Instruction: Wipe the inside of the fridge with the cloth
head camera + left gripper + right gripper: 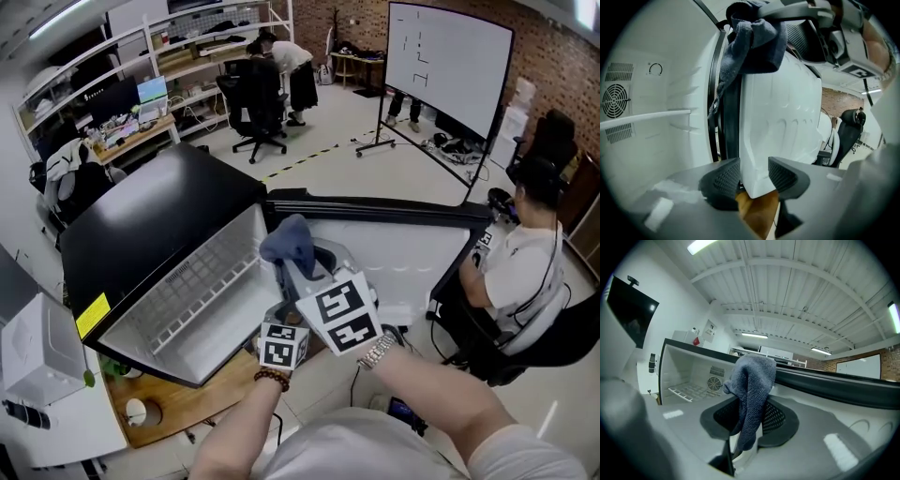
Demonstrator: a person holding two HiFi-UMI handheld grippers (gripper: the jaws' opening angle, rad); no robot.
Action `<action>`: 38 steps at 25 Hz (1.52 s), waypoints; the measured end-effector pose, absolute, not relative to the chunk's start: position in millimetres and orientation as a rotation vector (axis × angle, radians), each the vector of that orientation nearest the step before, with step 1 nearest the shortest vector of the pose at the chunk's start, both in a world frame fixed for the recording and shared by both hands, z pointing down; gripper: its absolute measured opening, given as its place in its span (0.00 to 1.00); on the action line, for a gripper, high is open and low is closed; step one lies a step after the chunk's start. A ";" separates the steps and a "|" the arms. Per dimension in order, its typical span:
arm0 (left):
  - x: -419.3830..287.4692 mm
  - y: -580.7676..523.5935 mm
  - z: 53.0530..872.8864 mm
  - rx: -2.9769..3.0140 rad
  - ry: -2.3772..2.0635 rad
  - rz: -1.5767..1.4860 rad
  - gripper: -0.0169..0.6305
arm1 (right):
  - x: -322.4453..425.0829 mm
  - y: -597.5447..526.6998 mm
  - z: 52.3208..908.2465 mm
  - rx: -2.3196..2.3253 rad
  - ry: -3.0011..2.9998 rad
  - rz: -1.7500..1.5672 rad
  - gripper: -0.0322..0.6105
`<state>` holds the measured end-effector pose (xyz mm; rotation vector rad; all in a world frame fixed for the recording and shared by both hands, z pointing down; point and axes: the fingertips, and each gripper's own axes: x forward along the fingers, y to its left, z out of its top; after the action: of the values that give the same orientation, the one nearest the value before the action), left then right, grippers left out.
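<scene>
Fridge: a black-cased fridge (141, 225) is seen standing open on a wooden desk (192, 403). Its white inside is fitted with a wire shelf (202, 291).
Fridge door: the fridge door (412, 258) is swung wide to the right. Its white liner is turned toward the head camera and edged by a black seal.
Cloth: a grey-blue cloth (289, 242) is held up in front of the opening, near the door's hinge edge. Whether it touches the seal cannot be told.
Right gripper: the right gripper (749, 419) is closed on the cloth, which is pinched between the pads and bunched above them.
Left gripper: the left gripper (754, 177) is clamped on the lower corner of the door liner, with one pad pressed to each side.
Label: a yellow label (92, 315) is stuck on the fridge's black side. Its print is too small to be read.
Markers: black-and-white square patterns are carried on each marker cube (283, 345).
Inside markings: a round dial mark (655, 69) is seen above a fan grille (615, 100).
Whiteboard: a few black lines are drawn on a whiteboard (448, 61) in the background.
</scene>
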<state>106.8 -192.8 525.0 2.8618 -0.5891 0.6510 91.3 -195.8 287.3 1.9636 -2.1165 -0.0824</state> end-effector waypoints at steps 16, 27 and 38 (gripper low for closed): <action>116.1 -202.4 539.9 2.808 -0.572 0.660 0.18 | 119.1 -191.2 295.3 2.081 -2.035 0.057 0.20; 115.3 -202.6 540.3 2.804 -0.554 0.670 0.17 | 162.5 -170.7 298.0 2.188 -1.940 0.100 0.20; 114.3 -202.8 540.1 2.801 -0.548 0.654 0.17 | 205.4 -137.4 303.5 2.299 -1.843 0.145 0.20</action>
<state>114.3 -202.8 540.1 2.8010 -0.5482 0.6539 205.4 -137.4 303.5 2.2991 -1.8426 0.1454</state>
